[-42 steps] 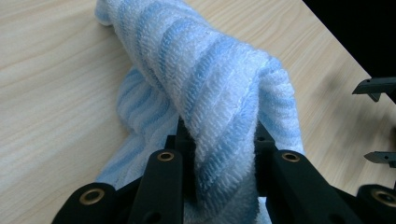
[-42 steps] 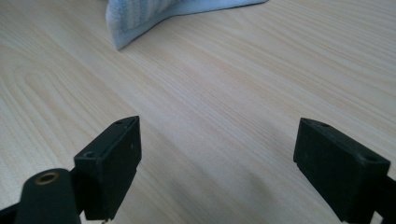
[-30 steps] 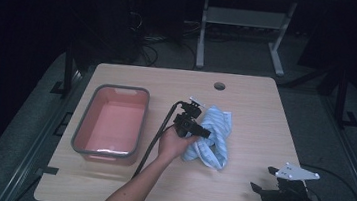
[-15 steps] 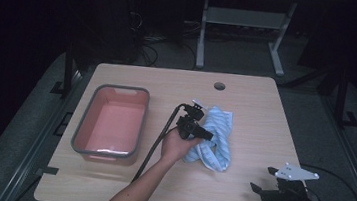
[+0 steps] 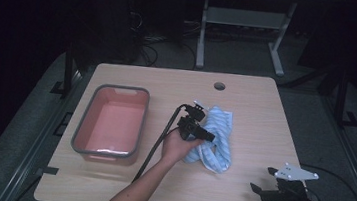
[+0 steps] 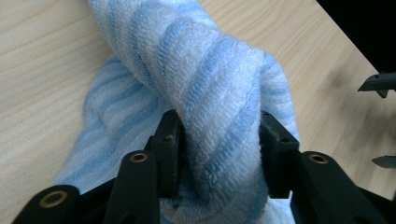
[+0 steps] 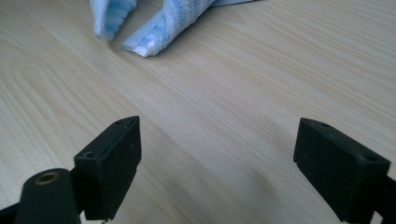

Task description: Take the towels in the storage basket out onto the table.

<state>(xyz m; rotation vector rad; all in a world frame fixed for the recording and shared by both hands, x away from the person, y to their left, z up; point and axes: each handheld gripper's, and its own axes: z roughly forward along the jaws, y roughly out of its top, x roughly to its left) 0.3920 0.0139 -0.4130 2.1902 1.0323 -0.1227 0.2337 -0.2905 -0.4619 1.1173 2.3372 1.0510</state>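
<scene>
Left gripper (image 6: 219, 154): a thick fold of the towel (image 6: 205, 93) is seen between its two black jaws, which have just been opening. Cloth still fills the gap and touches both pads (image 6: 170, 140), though whether it is still pressed cannot be told. The jaws are matte black plastic, blocky, with brass-coloured rivets at the pivots.

The towel is soft terry, ribbed weave, in light blue and white stripes. It is twisted into a rope-like roll and lies bunched on the table (image 5: 256, 108) just right of centre, seen in the high view as a long crumpled loop (image 5: 217, 140) under the left gripper (image 5: 198, 129).

The table top is pale wood laminate with straight grain, rounded corners and one round cable hole (image 5: 219, 86) near the far edge.

A bin (image 5: 111, 123) stands left of the towel, well apart from it (rectangular, salmon-pink inside, grey rim, rounded corners).

Right gripper (image 5: 265, 192): held at the near right corner, jaws spread wide over bare wood (image 7: 219, 168), nothing between them. Towel ends (image 7: 154, 28) lie farther off in its view.
</scene>
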